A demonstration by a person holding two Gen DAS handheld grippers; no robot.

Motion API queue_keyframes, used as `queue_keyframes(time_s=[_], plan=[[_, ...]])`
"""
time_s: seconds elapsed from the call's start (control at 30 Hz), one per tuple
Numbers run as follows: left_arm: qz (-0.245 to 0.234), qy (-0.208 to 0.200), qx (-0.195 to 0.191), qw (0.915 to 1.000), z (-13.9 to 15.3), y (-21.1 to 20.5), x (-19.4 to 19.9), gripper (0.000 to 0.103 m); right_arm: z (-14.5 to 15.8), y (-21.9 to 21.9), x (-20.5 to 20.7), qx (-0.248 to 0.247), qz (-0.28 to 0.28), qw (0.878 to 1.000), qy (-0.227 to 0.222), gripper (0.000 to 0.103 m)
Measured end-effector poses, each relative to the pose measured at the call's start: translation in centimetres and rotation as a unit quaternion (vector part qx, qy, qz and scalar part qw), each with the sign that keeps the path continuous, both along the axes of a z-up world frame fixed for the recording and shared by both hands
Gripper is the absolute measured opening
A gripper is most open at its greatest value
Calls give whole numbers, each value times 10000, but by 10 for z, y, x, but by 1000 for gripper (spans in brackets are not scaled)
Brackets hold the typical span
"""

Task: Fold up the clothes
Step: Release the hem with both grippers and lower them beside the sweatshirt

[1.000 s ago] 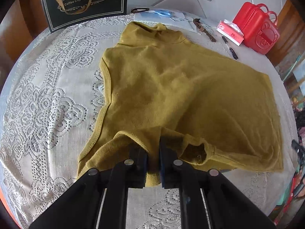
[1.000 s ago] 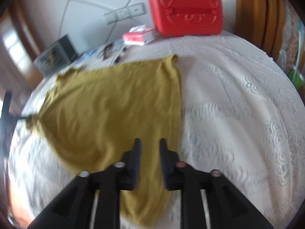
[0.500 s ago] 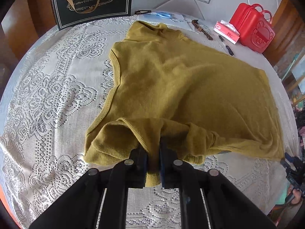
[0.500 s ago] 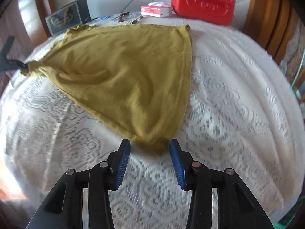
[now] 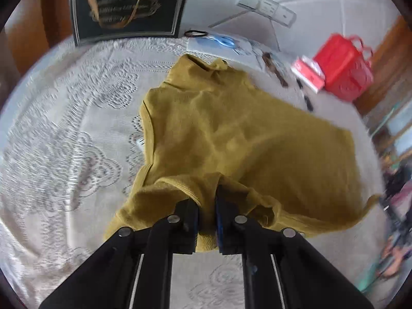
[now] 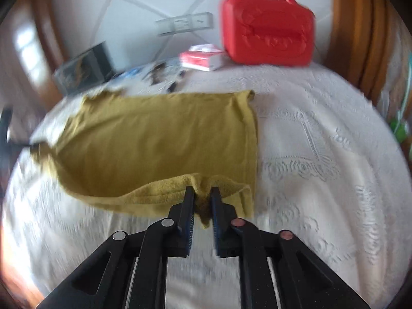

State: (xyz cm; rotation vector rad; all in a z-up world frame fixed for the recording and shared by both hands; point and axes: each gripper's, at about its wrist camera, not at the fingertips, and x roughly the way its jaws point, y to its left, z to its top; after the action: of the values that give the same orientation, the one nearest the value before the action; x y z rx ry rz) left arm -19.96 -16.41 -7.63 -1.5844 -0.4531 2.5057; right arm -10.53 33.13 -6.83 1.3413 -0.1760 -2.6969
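Mustard top (image 5: 231, 134) spread on the lace cloth (image 5: 64, 154). Its near edge is gripped at both ends: left gripper (image 5: 207, 206) easing open, right gripper (image 6: 202, 200) tightening, fabric between both. Next, presumably, the edge is carried far over the body.

Mustard shirt (image 5: 231, 134) spread, near edge lifted

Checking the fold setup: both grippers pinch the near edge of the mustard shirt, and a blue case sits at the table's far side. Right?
Not quite: the case is red, not blue, as the right wrist view shows. Both the left gripper and right gripper do pinch the mustard shirt.
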Motion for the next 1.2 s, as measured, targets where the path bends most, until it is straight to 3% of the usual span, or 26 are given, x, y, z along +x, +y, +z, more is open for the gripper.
queue_keyframes(time_s=[0.03,0.13,0.17,0.2,0.27,0.43,0.57,0.67,0.73,0.77,0.87,1.0,1.1,1.13,1.17,1.2], plan=[[168,-22,243,9996,0,-8,-6,19,-1,7,-7,-152,-223,9996,-6,20],[571,316,172,9977,10,-24,-5,53,-2,20,-13,-687,-586,9957,229,31],[683,490,50,9964,14,-28,0,65,-4,23,-8,-813,-676,9936,405,41],[798,698,-126,9943,19,-32,8,69,-7,23,-3,-876,-727,9920,547,53],[927,989,-515,9894,22,-32,23,70,-14,23,7,-966,-752,9901,687,59],[843,1320,-1563,9752,0,-13,50,70,-44,20,26,-1044,-914,9882,648,59],[845,1423,-1516,9745,-24,-11,42,70,-50,21,38,-963,-1082,9882,504,59],[614,1119,-1478,9808,-46,-10,33,70,-52,19,38,-659,-1161,9903,372,60],[594,999,-1759,9775,-60,-5,31,72,-58,19,32,-603,-1183,9908,260,61],[602,1046,-1682,9783,-60,-7,32,71,-63,20,27,-630,-1244,9901,168,61],[654,1021,-1411,9825,-64,-15,35,71,-69,15,18,-399,-1250,9911,220,71],[591,1010,-1402,9832,-67,-12,36,78,-76,-4,10,-3,-722,9973,146,103],[395,1011,-1183,9870,-65,-10,32,94,-82,-25,3,770,-434,9960,-117,102],[356,1004,-1176,9873,-66,-9,31,95,-81,-20,2,592,-559,9965,-163,100],[351,1007,-1191,9871,-65,-7,31,95,-78,-12,4,372,-836,9957,-126,86],[359,1014,-1176,9872,-65,-8,31,95,-75,-8,7,313,-1042,9940,-95,57]])
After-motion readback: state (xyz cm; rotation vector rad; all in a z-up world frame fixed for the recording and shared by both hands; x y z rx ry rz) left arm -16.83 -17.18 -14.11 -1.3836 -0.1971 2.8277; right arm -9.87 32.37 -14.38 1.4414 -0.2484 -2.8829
